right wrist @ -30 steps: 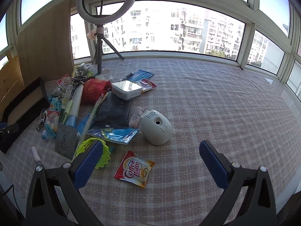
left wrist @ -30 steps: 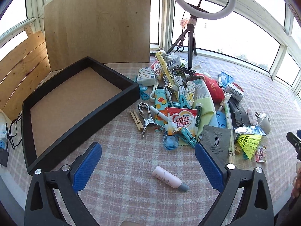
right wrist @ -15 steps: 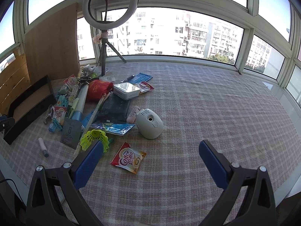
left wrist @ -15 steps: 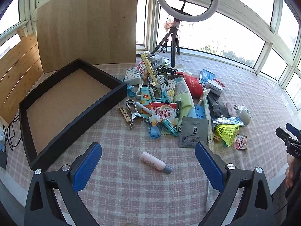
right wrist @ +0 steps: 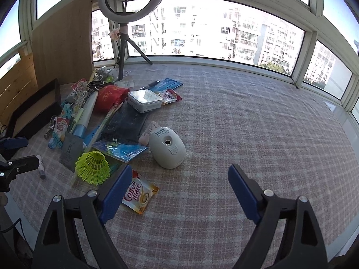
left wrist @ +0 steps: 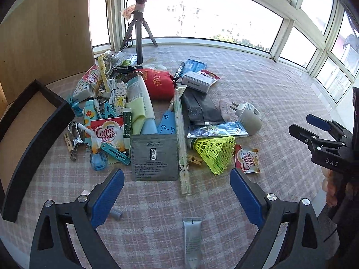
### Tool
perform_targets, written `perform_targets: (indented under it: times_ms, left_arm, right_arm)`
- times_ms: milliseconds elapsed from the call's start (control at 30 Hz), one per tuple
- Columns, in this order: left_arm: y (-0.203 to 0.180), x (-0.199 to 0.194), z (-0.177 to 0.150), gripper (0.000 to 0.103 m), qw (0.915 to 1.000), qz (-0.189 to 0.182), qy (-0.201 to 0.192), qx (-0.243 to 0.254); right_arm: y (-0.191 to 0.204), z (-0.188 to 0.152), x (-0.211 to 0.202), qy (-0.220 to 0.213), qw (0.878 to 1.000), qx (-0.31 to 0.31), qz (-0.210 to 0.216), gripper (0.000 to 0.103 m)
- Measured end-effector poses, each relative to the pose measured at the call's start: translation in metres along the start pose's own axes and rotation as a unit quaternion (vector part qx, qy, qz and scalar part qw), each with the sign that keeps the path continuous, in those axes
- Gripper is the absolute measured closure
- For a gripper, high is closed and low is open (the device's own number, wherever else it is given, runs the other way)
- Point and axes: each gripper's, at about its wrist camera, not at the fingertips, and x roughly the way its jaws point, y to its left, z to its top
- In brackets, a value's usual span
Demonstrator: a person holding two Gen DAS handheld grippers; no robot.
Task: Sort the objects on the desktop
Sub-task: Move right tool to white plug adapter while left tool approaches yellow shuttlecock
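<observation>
The left gripper (left wrist: pixel 177 198) hangs over the checked cloth (left wrist: pixel 258 85) with its blue pads spread wide and nothing between them. Nearest to it lies a grey tube (left wrist: pixel 192 238), its print too small to read. Just beyond sits a grey foil sachet (left wrist: pixel 154 157) headed "Art of Tea", with a long pale strip (left wrist: pixel 182 145) running along its right edge. To the right a neon-yellow shuttlecock (left wrist: pixel 214 153) lies on its side, touching a small red-and-white "Coffee mate" sachet (left wrist: pixel 248 160). A larger Coffee mate packet (left wrist: pixel 107 134) rests at the left of the pile, near a blue clip (left wrist: pixel 115 153) and a metal clamp (left wrist: pixel 75 137). Farther back come a white plug-in device (left wrist: pixel 249 117), a black pouch (left wrist: pixel 198 109), a red bag (left wrist: pixel 158 83) with gold script, and a white tin (left wrist: pixel 196 81). The black tray (left wrist: pixel 33 154) stands left of the heap. The right gripper (right wrist: pixel 177 187) is likewise wide apart and holds nothing, hovering just right of the small sachet; its body reads "DAS" in the left wrist view. A ring light tripod (left wrist: pixel 139 33) stands at the window.
</observation>
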Motion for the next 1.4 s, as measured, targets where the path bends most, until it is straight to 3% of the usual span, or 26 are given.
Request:
perform_targets:
  times_ms: [233, 333, 600, 867, 1033, 1300, 1400]
  left_arm:
    - [-0.026, 0.034, 0.009, 0.022, 0.9994, 0.013, 0.029, 0.015]
    - [-0.029, 0.042, 0.011, 0.022, 0.9989, 0.017, 0.040, 0.016]
    - [-0.029, 0.051, 0.015, 0.021, 0.9977, 0.051, 0.043, 0.009]
    - [-0.011, 0.053, 0.017, 0.021, 0.9955, 0.064, 0.061, -0.035]
    - [-0.009, 0.047, 0.017, 0.039, 0.9954, 0.067, 0.055, -0.041]
    - [-0.022, 0.052, 0.015, 0.043, 0.9966, 0.044, 0.066, -0.024]
    - [-0.024, 0.060, 0.014, 0.053, 0.9961, 0.043, 0.075, -0.021]
  right_arm:
    - [-0.002, 0.013, 0.053, 0.038, 0.998, -0.047, 0.024, 0.016]
    - [0.001, 0.015, 0.067, 0.045, 0.997, -0.060, 0.031, 0.016]
    - [0.010, 0.018, 0.086, 0.049, 0.994, -0.096, 0.031, 0.016]
    - [0.009, 0.022, 0.091, 0.041, 0.994, -0.094, 0.038, 0.016]
    - [0.008, 0.024, 0.089, 0.035, 0.995, -0.087, 0.043, 0.016]
    - [0.008, 0.021, 0.092, 0.041, 0.994, -0.088, 0.050, 0.016]
    - [0.009, 0.021, 0.095, 0.045, 0.994, -0.088, 0.054, 0.016]
